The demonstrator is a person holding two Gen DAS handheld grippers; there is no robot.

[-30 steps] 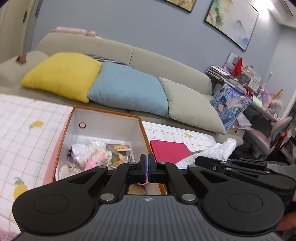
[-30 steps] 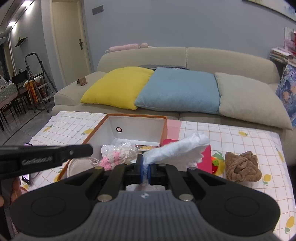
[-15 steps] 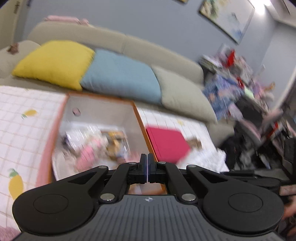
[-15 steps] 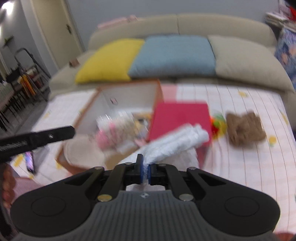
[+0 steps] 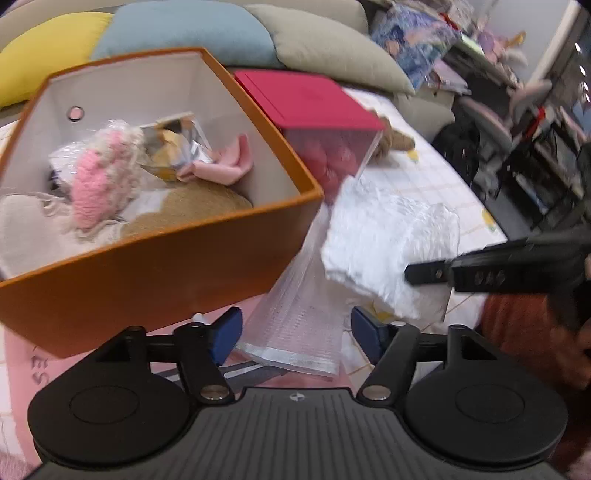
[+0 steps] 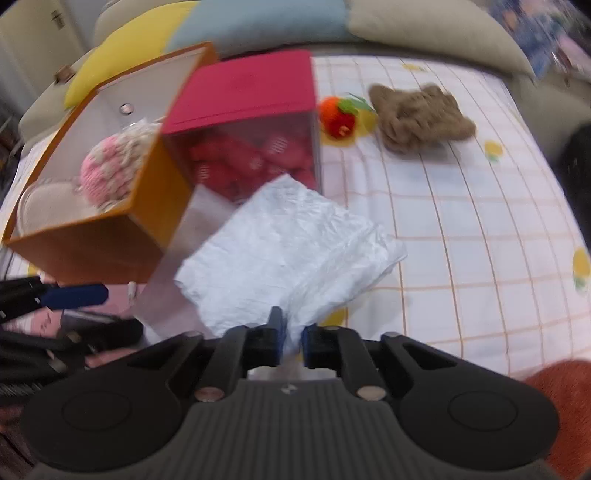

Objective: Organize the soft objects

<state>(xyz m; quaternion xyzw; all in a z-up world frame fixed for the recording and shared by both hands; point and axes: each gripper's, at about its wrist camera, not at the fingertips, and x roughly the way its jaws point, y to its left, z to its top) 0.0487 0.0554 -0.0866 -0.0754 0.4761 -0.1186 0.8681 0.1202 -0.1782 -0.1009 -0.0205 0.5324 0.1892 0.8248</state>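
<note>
Left claw (image 5: pixel 296 329): jaws wide, having just been opening; the lower end of a clear bag (image 5: pixel 295 325) lies between its blue pads (image 5: pixel 224 334) without contact that can be seen. Right claw (image 6: pixel 291 338): jaws narrow, having just parted slightly, with the near edge of a white crinkled wad (image 6: pixel 291 254) pinched between them. The wad hangs low over the checked cloth (image 6: pixel 480 236) on the bench, just in front of the red box (image 6: pixel 247 122) and beside the near right corner of the orange box (image 5: pixel 147 266). Orange box: open, white inside, holding a pink knit toy (image 5: pixel 96 181), a pink cloth (image 5: pixel 225 166), a tan round piece (image 5: pixel 192 206) and foil-like wrapping (image 5: pixel 177 144). Red box: clear front wall, red items inside, touching the orange box. On the cloth beyond it lie an orange-and-green toy (image 6: pixel 338 116) and, just beside that, a brown knot (image 6: pixel 417 114). Behind the bench stand yellow (image 5: pixel 44 44), blue (image 5: pixel 184 29) and grey (image 5: pixel 325 48) cushions. Both views are blurred.
</note>
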